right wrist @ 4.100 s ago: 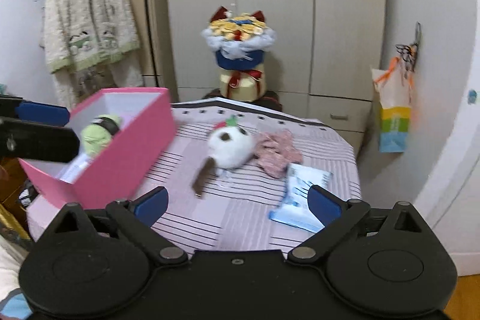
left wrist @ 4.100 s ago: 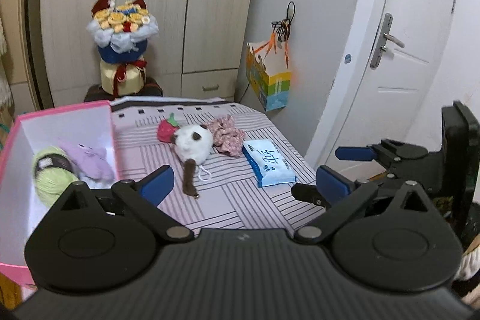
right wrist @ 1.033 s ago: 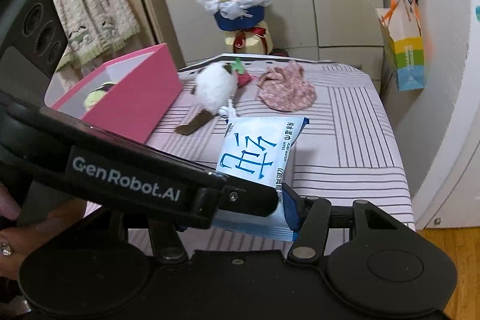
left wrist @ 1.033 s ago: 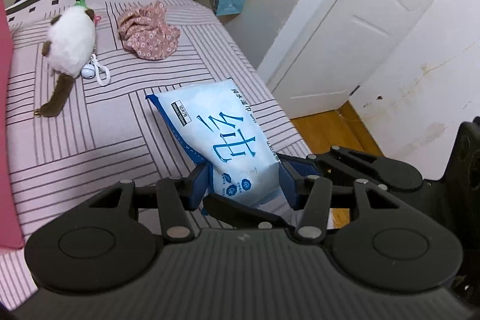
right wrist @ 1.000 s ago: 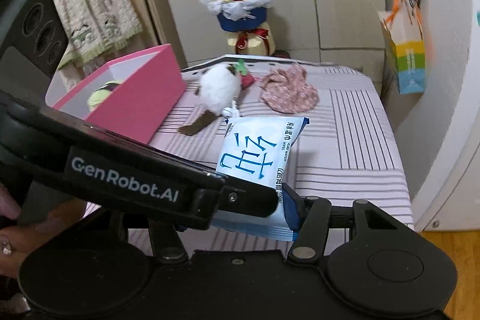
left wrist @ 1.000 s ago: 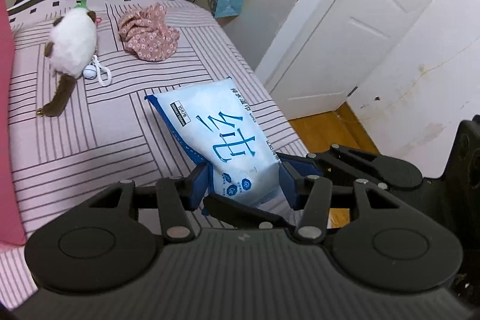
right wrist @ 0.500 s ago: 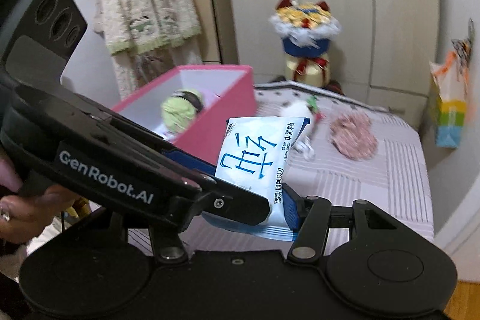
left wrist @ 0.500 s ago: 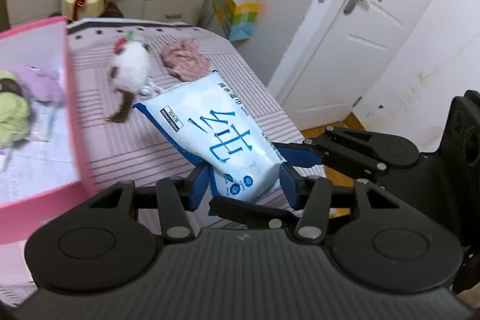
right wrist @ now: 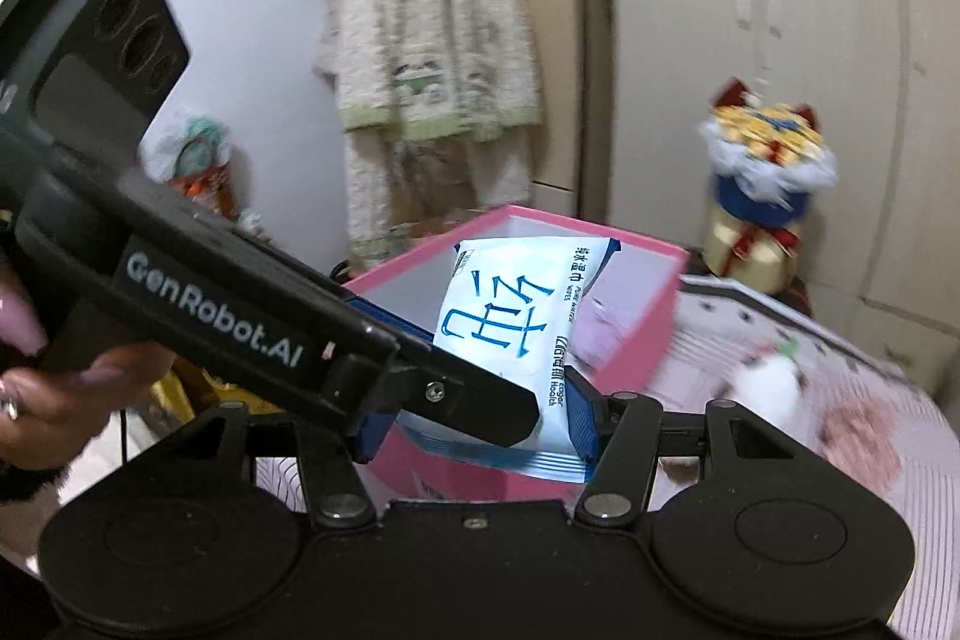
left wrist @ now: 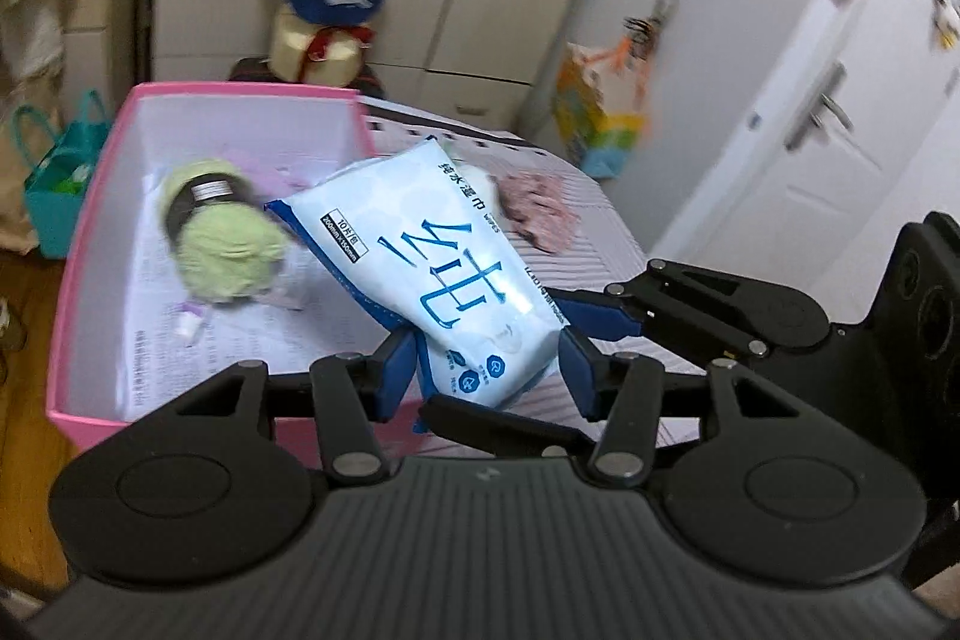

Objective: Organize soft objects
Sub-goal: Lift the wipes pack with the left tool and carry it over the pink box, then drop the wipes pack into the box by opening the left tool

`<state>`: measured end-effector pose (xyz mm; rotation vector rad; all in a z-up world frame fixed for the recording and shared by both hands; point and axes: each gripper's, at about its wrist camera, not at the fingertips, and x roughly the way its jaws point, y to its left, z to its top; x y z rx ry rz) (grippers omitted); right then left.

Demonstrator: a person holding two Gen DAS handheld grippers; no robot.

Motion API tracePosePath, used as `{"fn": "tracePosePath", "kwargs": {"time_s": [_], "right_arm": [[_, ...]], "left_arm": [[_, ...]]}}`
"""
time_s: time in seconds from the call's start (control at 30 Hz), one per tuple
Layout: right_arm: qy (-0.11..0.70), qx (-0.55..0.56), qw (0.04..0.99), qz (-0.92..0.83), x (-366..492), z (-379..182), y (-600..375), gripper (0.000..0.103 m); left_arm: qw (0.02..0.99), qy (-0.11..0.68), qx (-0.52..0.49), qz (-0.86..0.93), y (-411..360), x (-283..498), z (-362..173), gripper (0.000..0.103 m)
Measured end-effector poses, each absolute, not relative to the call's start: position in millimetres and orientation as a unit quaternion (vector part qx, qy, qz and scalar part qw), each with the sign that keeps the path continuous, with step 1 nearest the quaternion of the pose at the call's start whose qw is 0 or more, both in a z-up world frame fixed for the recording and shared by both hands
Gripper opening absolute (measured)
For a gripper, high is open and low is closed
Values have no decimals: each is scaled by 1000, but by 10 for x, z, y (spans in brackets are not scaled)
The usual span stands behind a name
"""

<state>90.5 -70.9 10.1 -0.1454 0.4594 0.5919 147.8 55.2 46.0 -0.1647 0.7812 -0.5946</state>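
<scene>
While both grippers carried the pack toward the box, the job read as a two-handed drop-in. Largest first: the striped pink-and-white cloth-covered table [left wrist: 576, 214] held the open pink cardboard box [left wrist: 90, 232] with white inner walls and printed paper on its floor. Inside the box sat a fuzzy pale-green plush ball with a dark band [left wrist: 222, 244] and something soft and lilac behind it, too blurred to identify. On the table past the box lay a white plush toy [right wrist: 774, 388] and a crumpled pink floral fabric piece [left wrist: 537, 205].

The glossy light-blue plastic wipes pack with blue characters [left wrist: 432, 274] hung in the air over the box's near corner, tilted, far end over the interior. The left gripper [left wrist: 489, 370] was clamped on its near end, blue pads pressing both edges. The right gripper [right wrist: 480, 424] was clenched on the same pack, from the right side.

My read on doing it well: keep both hands moving together so the slick, squashy film doesn't twist or slip, clear the rim, lower onto bare floor beside the green ball, then let go with both at once.
</scene>
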Motion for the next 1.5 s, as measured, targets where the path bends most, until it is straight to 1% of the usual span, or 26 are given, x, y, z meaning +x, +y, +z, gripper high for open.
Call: {"fn": "tracePosePath", "kwargs": {"time_s": [0.17,0.3,0.43,0.63,0.83,0.93,0.97,1.0,1.1,1.17,1.2,1.3,1.5], "right_arm": [[229,-88,912,328,1195,98,-528,62],[228,-102,901,355,1396,79,-430,62],[250,-78,891,372,1598,-34,-435,62],[258,-87,882,385,1676,-185,-369,62],[267,-99,871,401,1746,-198,-314,62],[280,-110,866,398,1845,-210,-286,63],[282,-112,868,392,1862,-214,-293,67],[285,-113,871,384,1877,-218,-301,72],[283,-115,878,369,1846,-217,-331,77],[280,-118,884,355,1793,-193,-360,77],[276,-119,887,351,1755,-178,-381,77],[263,-113,898,335,1629,-114,-499,77],[247,-64,916,311,1323,71,-938,77]], "left_arm": [[878,386,-103,-263,782,1724,354,50],[867,405,-131,-260,945,1913,243,53],[867,415,-134,-242,1017,2054,120,54],[851,444,-148,-238,1094,2174,-60,54],[851,452,-147,-225,1099,2198,-96,55],[836,466,-174,-231,1140,2279,-200,62],[831,471,-188,-230,1161,2303,-242,65],[828,473,-198,-228,1175,2311,-273,66],[843,455,-177,-227,1131,2240,-243,70],[859,437,-152,-219,1093,2166,-173,76],[867,426,-139,-218,1073,2120,-128,77],[879,406,-117,-219,1061,2025,15,77],[897,361,-88,-240,1042,1728,316,77]]}}
